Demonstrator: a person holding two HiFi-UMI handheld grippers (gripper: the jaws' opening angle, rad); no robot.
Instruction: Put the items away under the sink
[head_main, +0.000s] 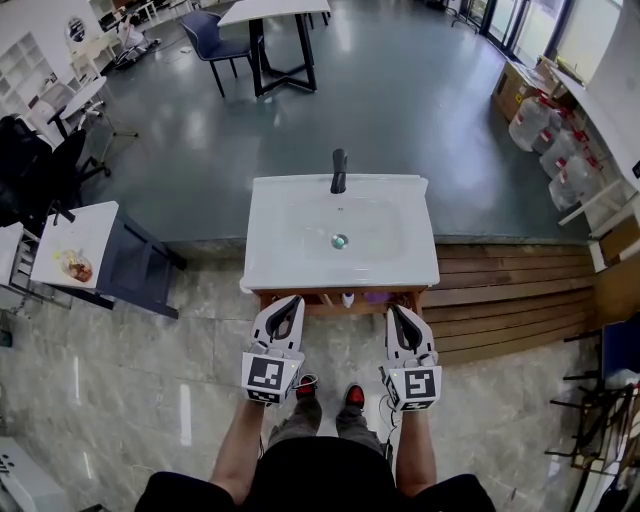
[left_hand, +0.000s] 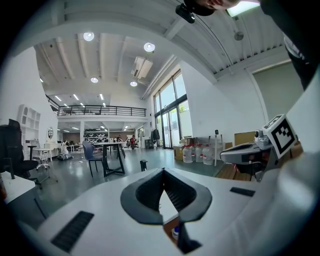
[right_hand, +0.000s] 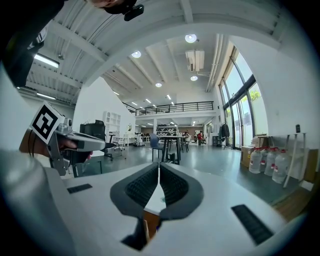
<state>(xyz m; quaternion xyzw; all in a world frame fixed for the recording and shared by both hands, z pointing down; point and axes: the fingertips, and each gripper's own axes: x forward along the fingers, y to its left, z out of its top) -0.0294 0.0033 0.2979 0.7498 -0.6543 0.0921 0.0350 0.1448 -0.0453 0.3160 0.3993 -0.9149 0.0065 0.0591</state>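
Note:
A white sink basin (head_main: 290, 225) with a black faucet (head_main: 339, 170) stands on a wooden vanity in front of me. On the open shelf under it sit a small white bottle (head_main: 347, 299) and a purple item (head_main: 375, 297). My left gripper (head_main: 290, 301) and right gripper (head_main: 393, 311) hover side by side just short of the vanity's front edge, both shut with nothing between the jaws. In the left gripper view the shut jaws (left_hand: 161, 171) frame the basin edge and a bottle (left_hand: 175, 233) below. The right gripper view shows its shut jaws (right_hand: 159, 165) over the basin and wood.
A low white table (head_main: 90, 225) with a plate of food stands to the left, beside a dark cabinet (head_main: 135, 270). Wooden steps (head_main: 510, 275) run to the right of the vanity. Water jugs (head_main: 545, 130) stand far right. My shoes (head_main: 330, 392) are on the tiled floor.

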